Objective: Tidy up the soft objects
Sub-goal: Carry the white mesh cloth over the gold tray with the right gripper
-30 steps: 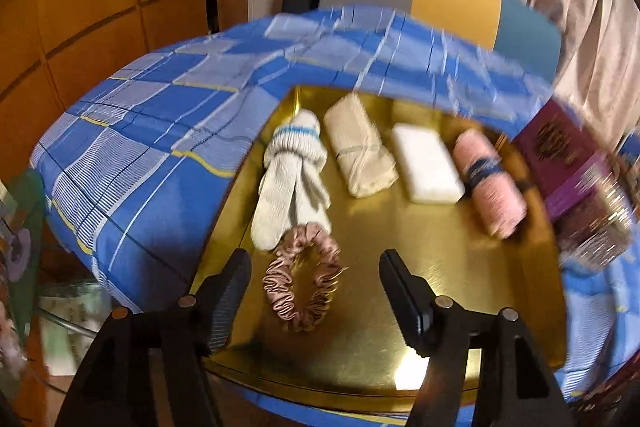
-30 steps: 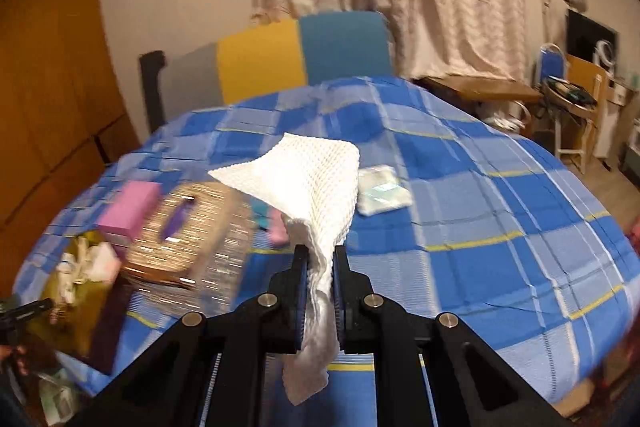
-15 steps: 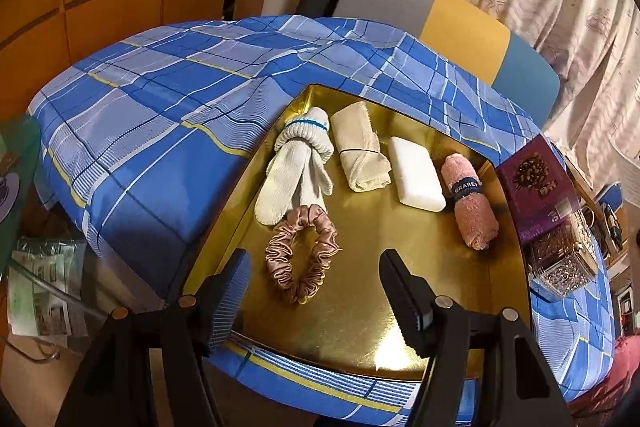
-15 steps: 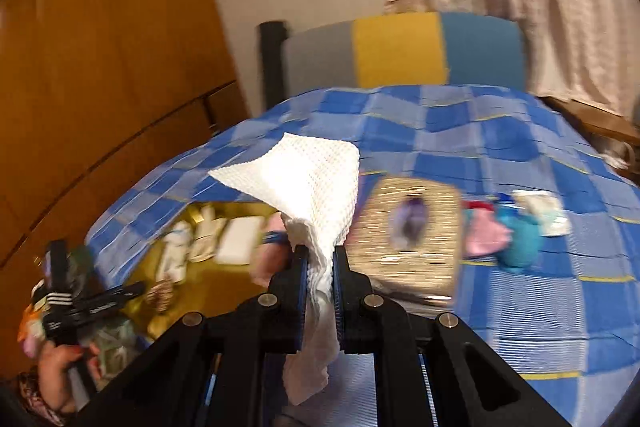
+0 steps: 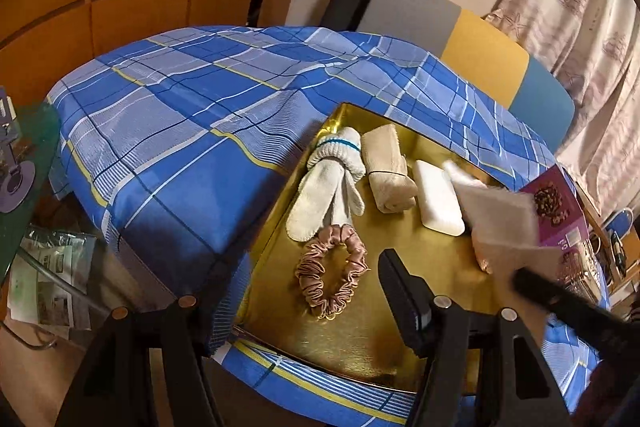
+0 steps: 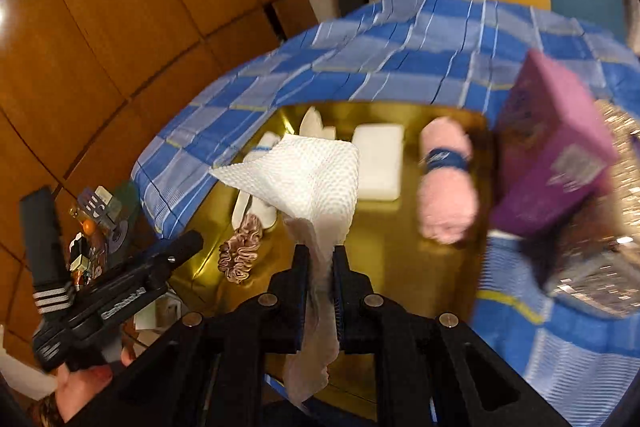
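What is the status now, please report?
Right gripper shut on white cloth, above gold tray. Left gripper open, empty, near scrunchie. Free tray space in front; nothing blocking.

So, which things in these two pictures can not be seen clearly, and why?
- Pink rolled towel: in the left wrist view almost all hidden behind the white cloth.
- Beige roll: in the right wrist view covered by that cloth.
- Glittery box: right wrist view, blurred by motion and partly behind the purple box.
- Left tongs: left finger cut off by the frame's bottom.
- Armband text: too small.
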